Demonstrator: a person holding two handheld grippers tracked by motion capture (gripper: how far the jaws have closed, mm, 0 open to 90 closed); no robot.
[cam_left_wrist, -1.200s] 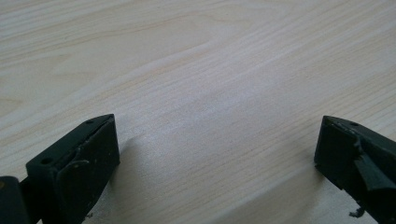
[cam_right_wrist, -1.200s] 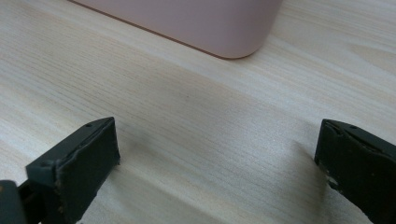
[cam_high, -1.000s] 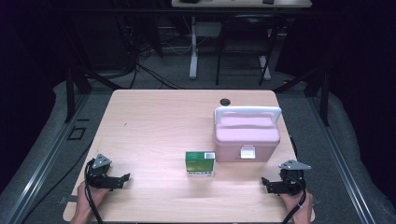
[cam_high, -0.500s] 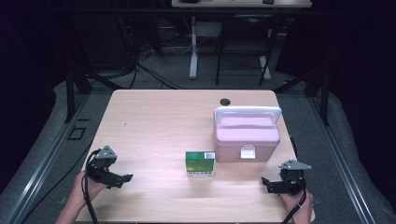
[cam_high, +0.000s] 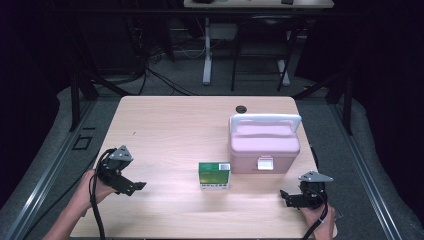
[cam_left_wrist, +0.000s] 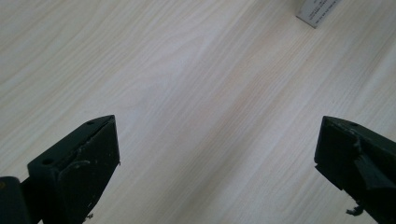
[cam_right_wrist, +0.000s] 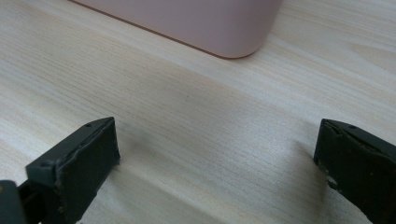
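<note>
I hold my left gripper (cam_high: 136, 186) at the lower left of the high view, jaws spread wide and empty. The green box (cam_high: 214, 175) stands in the lower middle, well apart, just beside the pink case (cam_high: 264, 142). I should approach level and centre the box between the jaws. My right gripper (cam_high: 286, 196), lower right, is spread too.

The place looked like a lab or a test room set up for recording. A pale wooden table (cam_high: 165, 125) stood alone on grey carpet, ringed by a dark metal frame (cam_high: 75, 95) whose rails ran along the floor on both sides of it. Beyond the table's far edge, loose black cables (cam_high: 165, 75) trailed across the floor beneath a white-legged desk (cam_high: 207, 55). Around the table the room lay dark.
</note>
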